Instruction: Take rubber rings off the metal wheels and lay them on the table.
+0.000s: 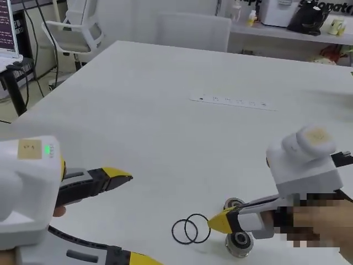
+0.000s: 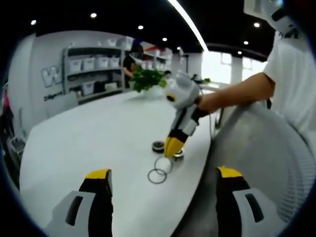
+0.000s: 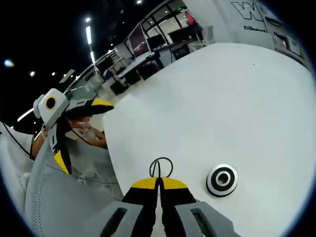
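The jaws of the left gripper [image 2: 163,173] were spread wide, with nothing held. Those of the right gripper [image 3: 158,178] were closed together, tips set against the edge of two overlapping rubber rings [image 1: 191,229]; a pinch could not be confirmed. Everything was carried by a white table [image 1: 165,132], with a chair [image 1: 80,27] at its 11 o'clock. Metal wheels [image 1: 240,242] were seen at 12 and 6 o'clock of the right jaws, the rings lying flat at 9 o'clock. A large "W" [image 2: 51,76] was read on a wall.
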